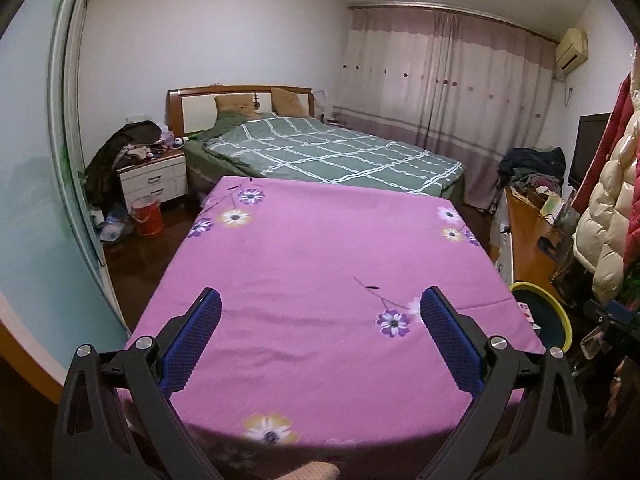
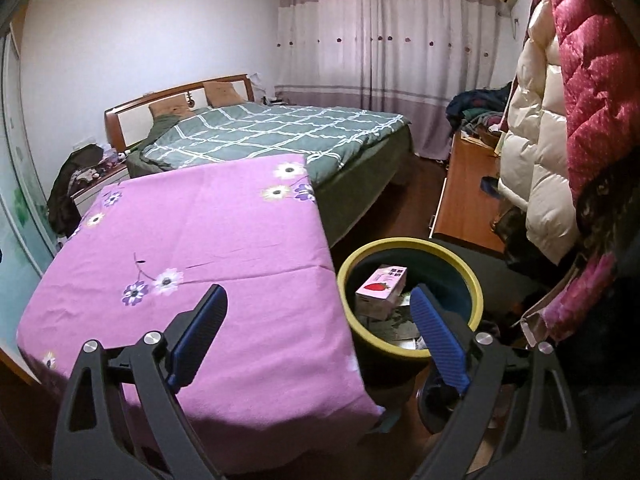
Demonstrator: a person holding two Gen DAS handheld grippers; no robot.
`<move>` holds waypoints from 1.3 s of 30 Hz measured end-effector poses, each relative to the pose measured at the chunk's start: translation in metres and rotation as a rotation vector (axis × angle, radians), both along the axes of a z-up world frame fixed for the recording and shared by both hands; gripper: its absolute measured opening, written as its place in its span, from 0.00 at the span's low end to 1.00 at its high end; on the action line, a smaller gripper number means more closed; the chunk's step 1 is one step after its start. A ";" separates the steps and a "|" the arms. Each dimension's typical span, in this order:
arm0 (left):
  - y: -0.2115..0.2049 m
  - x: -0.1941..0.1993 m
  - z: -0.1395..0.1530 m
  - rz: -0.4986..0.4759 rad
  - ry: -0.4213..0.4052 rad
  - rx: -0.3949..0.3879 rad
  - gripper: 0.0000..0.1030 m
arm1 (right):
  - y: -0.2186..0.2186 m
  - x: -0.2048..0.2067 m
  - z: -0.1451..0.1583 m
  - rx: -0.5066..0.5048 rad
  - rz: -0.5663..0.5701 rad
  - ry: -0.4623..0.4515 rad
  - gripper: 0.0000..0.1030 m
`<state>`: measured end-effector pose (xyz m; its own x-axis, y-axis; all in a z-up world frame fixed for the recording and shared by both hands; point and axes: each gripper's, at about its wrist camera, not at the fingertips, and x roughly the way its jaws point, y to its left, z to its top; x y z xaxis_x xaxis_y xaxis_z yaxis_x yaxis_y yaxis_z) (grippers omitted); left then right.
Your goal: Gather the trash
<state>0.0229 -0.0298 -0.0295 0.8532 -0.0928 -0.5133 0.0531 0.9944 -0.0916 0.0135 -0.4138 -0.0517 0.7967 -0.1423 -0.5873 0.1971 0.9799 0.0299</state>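
A dark bin with a yellow rim [image 2: 476, 280] stands on the floor right of a table under a pink flowered cloth [image 2: 208, 240]. Inside it lie a pink strawberry-print carton [image 2: 380, 290] and other scraps. My right gripper [image 2: 320, 300] hovers open over the table's right edge and the bin's left side, nothing between its blue pads. My left gripper [image 1: 320, 304] is open above the pink cloth [image 1: 320, 248], holding nothing. The bin's yellow rim [image 1: 560, 304] shows at the right in the left wrist view.
A bed with a green checked quilt [image 1: 332, 152] lies beyond the table. A white nightstand piled with clothes [image 1: 154, 178] and a red bucket [image 1: 146, 216] stand at left. A wooden cabinet [image 2: 464, 196] and hanging puffer coats [image 2: 560, 120] crowd the right.
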 end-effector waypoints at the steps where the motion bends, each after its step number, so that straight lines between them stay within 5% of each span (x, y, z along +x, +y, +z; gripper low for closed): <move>1: 0.003 -0.004 -0.001 0.002 -0.003 -0.003 0.95 | 0.002 -0.001 0.000 -0.001 0.002 -0.001 0.85; 39: 0.011 -0.017 -0.005 0.035 0.004 -0.008 0.95 | 0.026 -0.006 0.001 0.020 0.052 -0.020 0.86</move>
<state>0.0059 -0.0185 -0.0342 0.8539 -0.0668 -0.5161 0.0179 0.9949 -0.0993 0.0075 -0.3874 -0.0508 0.8144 -0.0893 -0.5735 0.1456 0.9879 0.0529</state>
